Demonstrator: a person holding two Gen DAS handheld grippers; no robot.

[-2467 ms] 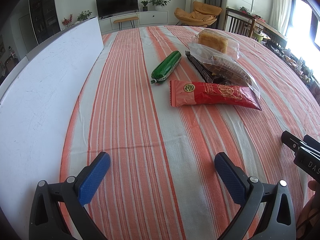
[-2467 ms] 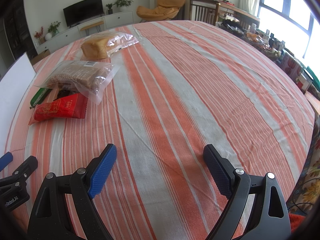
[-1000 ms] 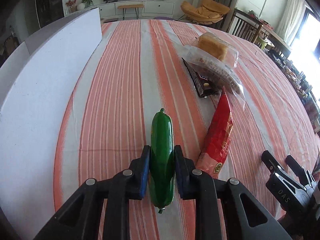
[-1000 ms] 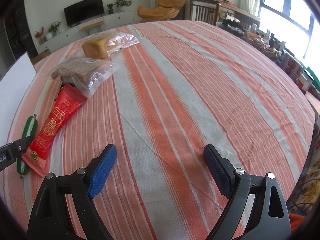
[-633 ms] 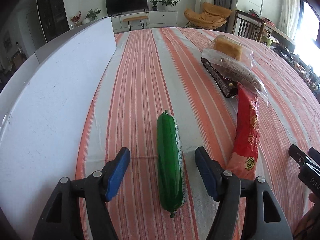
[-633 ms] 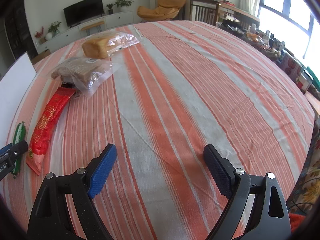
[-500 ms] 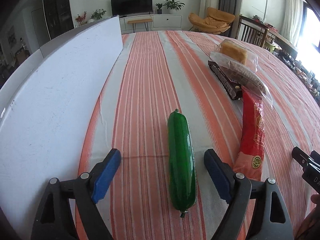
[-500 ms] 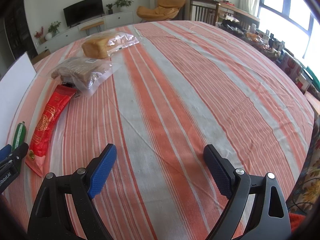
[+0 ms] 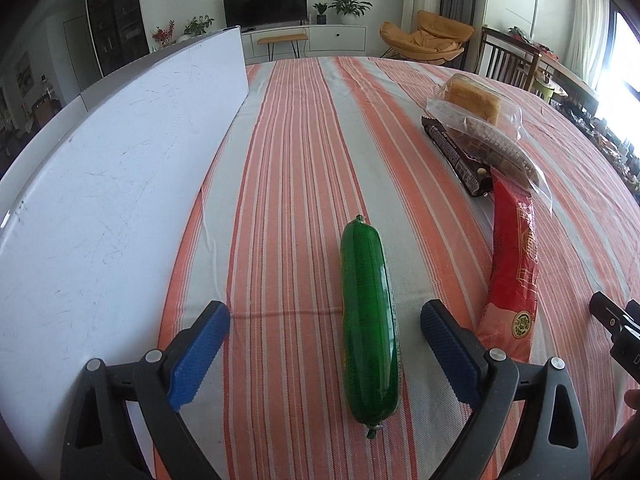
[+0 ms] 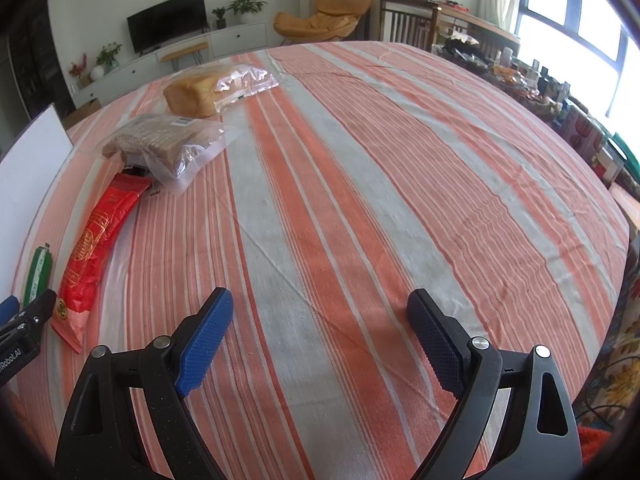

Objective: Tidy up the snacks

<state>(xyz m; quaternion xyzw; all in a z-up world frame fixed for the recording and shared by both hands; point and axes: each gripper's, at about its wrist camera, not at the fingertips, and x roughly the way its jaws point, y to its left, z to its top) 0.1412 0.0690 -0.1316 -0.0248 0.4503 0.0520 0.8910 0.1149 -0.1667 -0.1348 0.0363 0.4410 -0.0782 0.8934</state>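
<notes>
A green sausage-shaped snack (image 9: 368,312) lies lengthwise on the striped tablecloth, between the open jaws of my left gripper (image 9: 324,328), which touches nothing. A red snack packet (image 9: 512,264) lies to its right. Beyond it lie a dark bar packet (image 9: 452,152), a clear bag of brown snacks (image 9: 500,148) and a bagged bread loaf (image 9: 476,100). My right gripper (image 10: 320,320) is open and empty over bare cloth. In the right wrist view the green snack (image 10: 38,276), red packet (image 10: 96,240), clear bag (image 10: 168,144) and bread (image 10: 200,92) sit at far left.
A tall white board (image 9: 100,184) stands along the table's left side. The striped tablecloth (image 10: 380,184) covers the whole table. Chairs and clutter stand past the right edge (image 10: 560,92). The right gripper's tip shows at the left view's right edge (image 9: 616,320).
My left gripper let go of the green snack, opened wide and drew back a little. The snack now rests on the cloth. The right gripper has not moved.
</notes>
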